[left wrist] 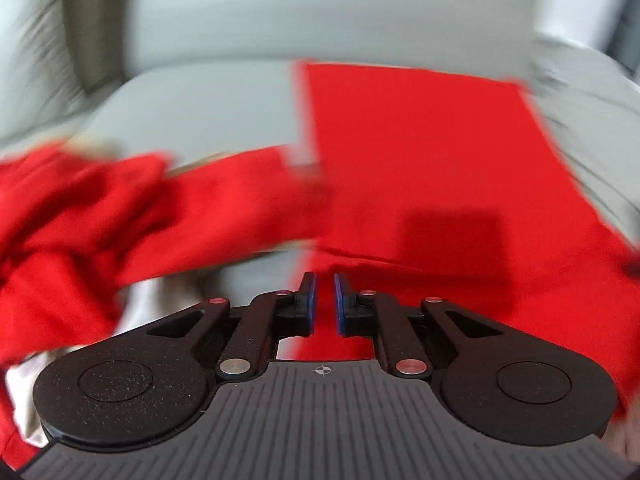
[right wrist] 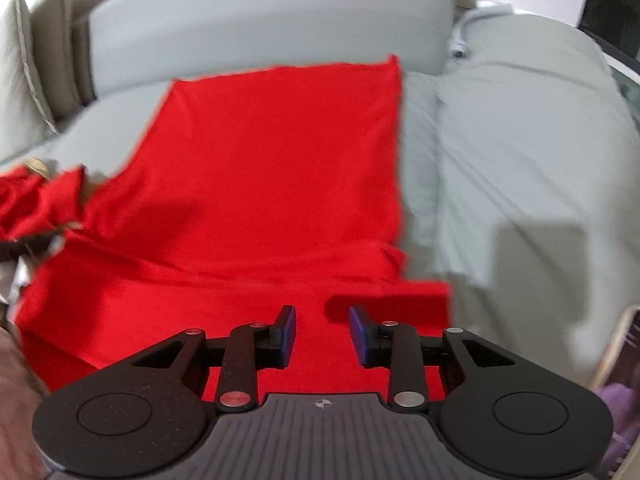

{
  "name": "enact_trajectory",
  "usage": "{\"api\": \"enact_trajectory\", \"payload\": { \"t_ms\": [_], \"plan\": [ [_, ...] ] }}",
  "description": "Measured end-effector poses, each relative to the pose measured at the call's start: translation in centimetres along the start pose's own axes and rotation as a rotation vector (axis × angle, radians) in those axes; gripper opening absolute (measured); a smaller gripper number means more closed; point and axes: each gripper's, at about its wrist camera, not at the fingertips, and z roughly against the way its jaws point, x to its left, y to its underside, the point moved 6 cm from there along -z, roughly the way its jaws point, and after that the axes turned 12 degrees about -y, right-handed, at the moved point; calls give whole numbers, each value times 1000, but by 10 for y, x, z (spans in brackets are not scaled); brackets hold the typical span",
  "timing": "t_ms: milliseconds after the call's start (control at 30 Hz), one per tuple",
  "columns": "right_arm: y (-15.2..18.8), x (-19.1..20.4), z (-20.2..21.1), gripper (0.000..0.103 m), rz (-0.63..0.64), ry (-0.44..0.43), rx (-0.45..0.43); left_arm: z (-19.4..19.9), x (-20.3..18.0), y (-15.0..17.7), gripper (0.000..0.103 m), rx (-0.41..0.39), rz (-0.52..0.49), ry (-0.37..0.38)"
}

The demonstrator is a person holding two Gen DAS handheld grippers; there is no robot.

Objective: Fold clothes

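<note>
At the far left of the left wrist view a bunched mass of red cloth (left wrist: 68, 232) lies crumpled on the grey bed (left wrist: 200, 120), with some pale fabric (left wrist: 24, 380) showing under it; whether this heap is part of the spread garment or a second piece cannot be told, since the picture is smeared by motion. A red arm of cloth runs from the heap toward the flat red garment (left wrist: 420, 160), which lies spread lengthwise up the bed to the right. The left gripper (left wrist: 325, 300) hangs over the garment's near left edge with its blue pads nearly together and only a thin gap between them; nothing is seen pinched there, so it reads as released and empty. In the right wrist view the same garment (right wrist: 272, 168) fills the middle, with a folded band across its near end and a rumpled grey duvet (right wrist: 520, 140) to its right. The right gripper (right wrist: 322, 334) hovers over that near band, jaws parted a little wider, pads clear of the cloth, holding nothing. The likely trouble from here: jaws this narrow could skate over the fabric and miss the edge, or nip only the top layer of the fold, so the lift would drag the garment askew. The heap at the left may also snag and pull along.
</note>
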Motion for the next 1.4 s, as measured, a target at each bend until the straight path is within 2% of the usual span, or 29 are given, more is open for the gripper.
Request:
{"api": "enact_trajectory", "payload": {
  "t_ms": [67,100,167,233,333,367,433,600,667,767,800,833,867,900,933,967,1067,1133,1200,1267,1300,1333,1400],
  "plan": [
    [-8,19,-18,24,12,-35,22,1,-23,5,14,1,-64,38],
    [-12,28,-27,24,18,-53,34,-4,-35,10,13,34,-70,68],
    [-18,41,-42,24,46,-70,56,-15,-52,18,13,107,-56,120],
    [-20,49,-51,24,91,-91,79,-28,-54,28,13,150,4,143],
    [-19,61,-64,30,200,-120,114,-33,-49,30,13,152,43,168],
    [-15,69,-68,30,316,-115,111,-34,-48,30,14,153,51,175],
    [-11,74,-73,30,411,-109,114,-35,-47,31,14,150,64,187],
    [-11,78,-84,30,464,-145,105,-36,-52,34,14,151,102,200],
    [-11,83,-87,22,484,-188,118,-35,-54,33,14,152,103,200],
    [-7,90,-90,21,546,-180,148,-34,-53,32,14,158,110,206],
    [-6,90,-90,16,550,-178,152,-36,-53,31,14,159,115,209],
    [-8,90,-91,5,558,-155,135,-36,-53,31,14,160,118,210],
    [-11,91,-92,5,566,-130,116,-37,-54,31,13,160,122,210],
    [-16,89,-91,0,570,-63,63,-37,-54,30,13,160,123,210],
    [-21,87,-89,0,573,8,7,-37,-53,30,14,159,122,209],
    [-28,83,-87,0,533,41,-32,-37,-53,29,14,158,120,208],
    [-44,64,-70,5,330,-6,-69,-30,-50,26,14,155,117,207],
    [-42,58,-55,9,292,-47,-60,-20,-41,26,17,151,118,206],
    [-34,55,-48,9,260,-95,-25,-3,-41,24,21,88,110,218],
    [-21,54,-46,9,207,-154,22,4,-46,25,23,39,48,176],
    [-17,53,-48,9,199,-157,34,3,-48,25,25,28,24,142],
    [-11,51,-52,9,208,-123,47,0,-50,25,26,27,8,104],
    [3,45,-59,8,231,-51,73,-19,-45,30,24,71,-2,3]
  ]
}}
